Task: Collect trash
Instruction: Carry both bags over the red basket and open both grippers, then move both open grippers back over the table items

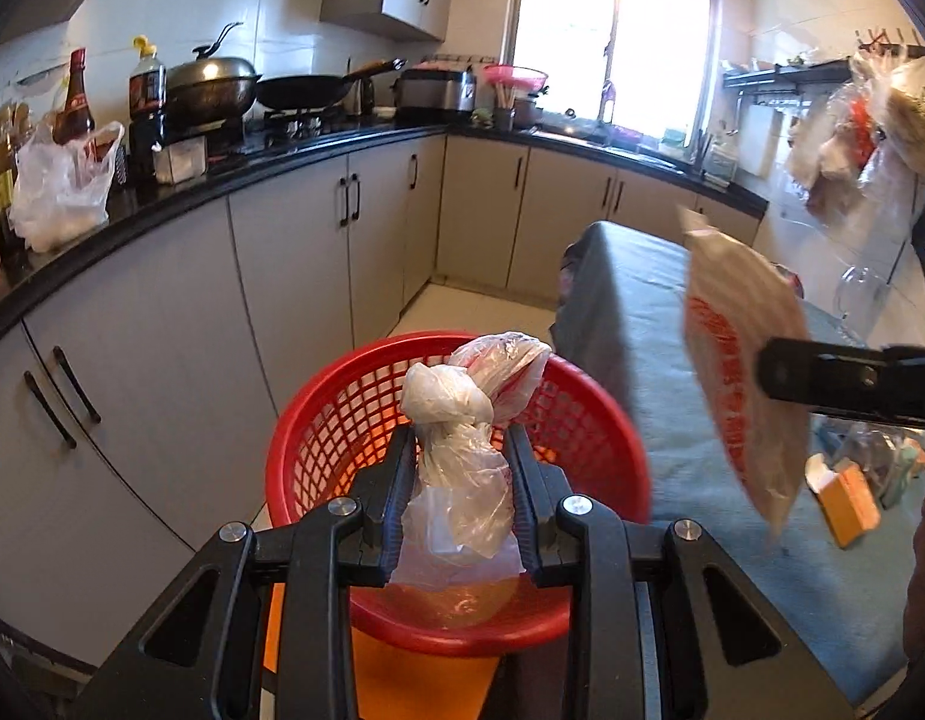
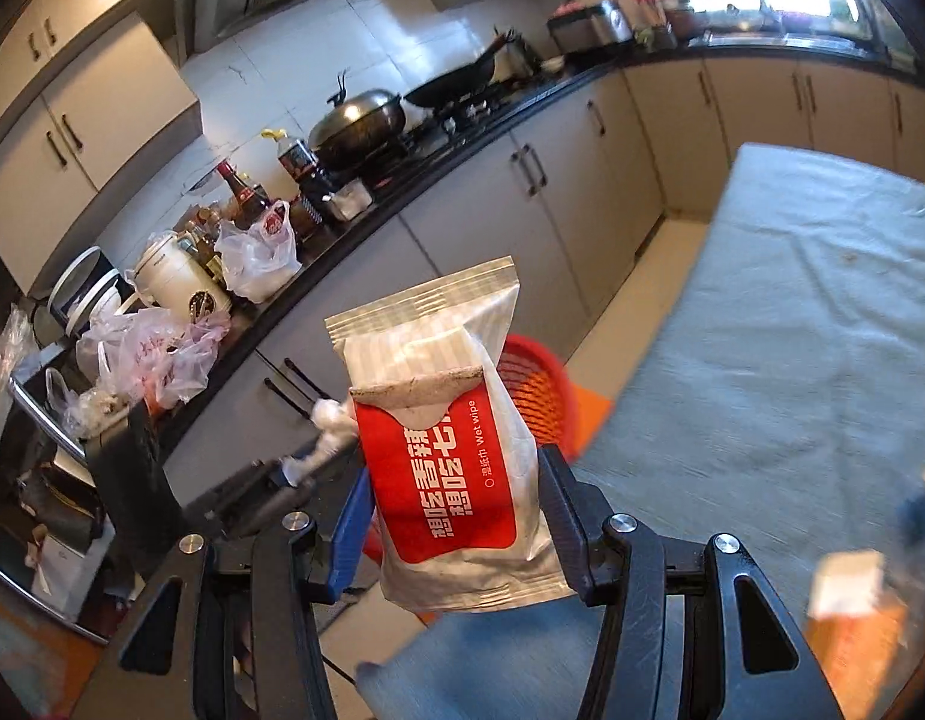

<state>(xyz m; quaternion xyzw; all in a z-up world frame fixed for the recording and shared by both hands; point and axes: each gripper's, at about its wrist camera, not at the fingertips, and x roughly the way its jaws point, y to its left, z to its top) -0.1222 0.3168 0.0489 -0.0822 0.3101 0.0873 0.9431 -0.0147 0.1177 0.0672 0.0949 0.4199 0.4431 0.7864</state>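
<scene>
- Left gripper [image 1: 462, 456]: fingers narrowly parted, clamped on a knotted clear plastic bag [image 1: 462, 468], directly above the red mesh basket [image 1: 318, 420].
- Right gripper [image 2: 456, 516]: fingers about half open, pinching a red-and-silver wet wipe pack [image 2: 450, 450] upright; red basket just behind it.
- Beside the basket: grey-blue cloth-covered surface [image 1: 654, 372].
- Farther back: black counter [image 1: 180, 192] with wok [image 1: 213, 87], frying pan [image 1: 309, 90], bottles.

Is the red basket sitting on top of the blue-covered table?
No: in the left wrist view the red basket stands down on the floor beside the table, with the left tongs holding a knotted plastic bag over it.
</scene>
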